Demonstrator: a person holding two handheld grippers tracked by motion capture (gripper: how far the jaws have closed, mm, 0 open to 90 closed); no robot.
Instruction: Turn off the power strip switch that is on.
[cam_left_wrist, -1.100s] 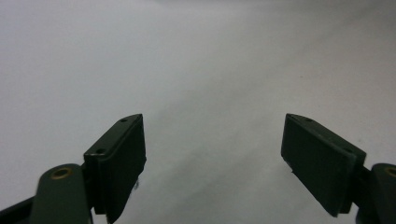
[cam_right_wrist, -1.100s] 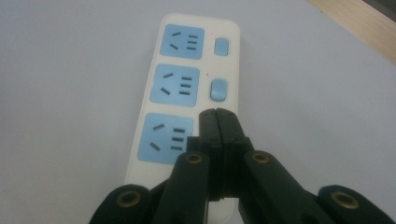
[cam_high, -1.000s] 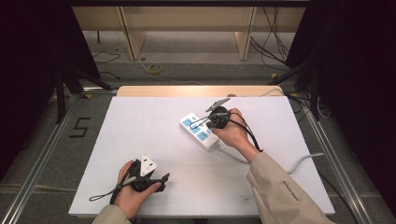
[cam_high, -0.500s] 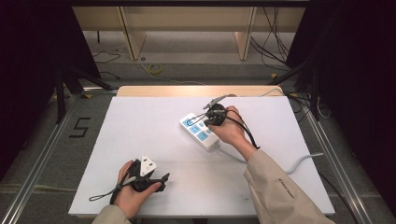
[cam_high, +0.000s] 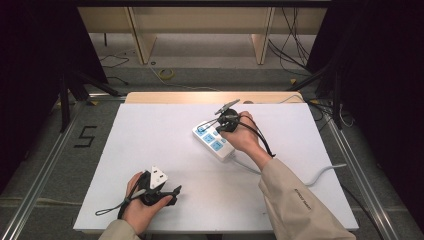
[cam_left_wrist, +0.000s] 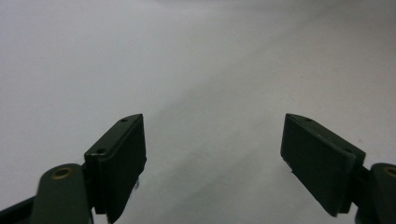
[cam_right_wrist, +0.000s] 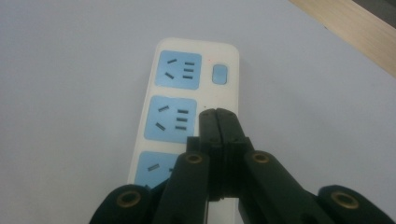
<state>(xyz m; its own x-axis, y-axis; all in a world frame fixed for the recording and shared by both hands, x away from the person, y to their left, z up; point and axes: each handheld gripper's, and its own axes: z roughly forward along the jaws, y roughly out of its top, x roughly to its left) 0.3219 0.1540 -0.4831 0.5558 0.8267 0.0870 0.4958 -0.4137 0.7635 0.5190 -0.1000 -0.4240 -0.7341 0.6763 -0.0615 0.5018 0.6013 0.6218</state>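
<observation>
High view: right gripper (cam_high: 223, 121), jaws pressed together, hovers over the power strip (cam_high: 214, 141); left gripper (cam_high: 167, 192) gapes wide on bare table (cam_high: 150, 135).

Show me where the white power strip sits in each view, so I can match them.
High view: power strip lies right of centre on the white table, under the right gripper.
Left gripper view: bare white table ahead of the open jaws.
Right gripper view: power strip centre, beyond the shut jaws.
Shared landmark: the white table.

High view: fixed, above person's side, facing forward-down over whole white table (cam_high: 150, 130). Right gripper view: close, aimed toward 12 o'clock along power strip (cam_right_wrist: 187, 98), shared with high view. Left gripper view: close on bare tabletop.
</observation>
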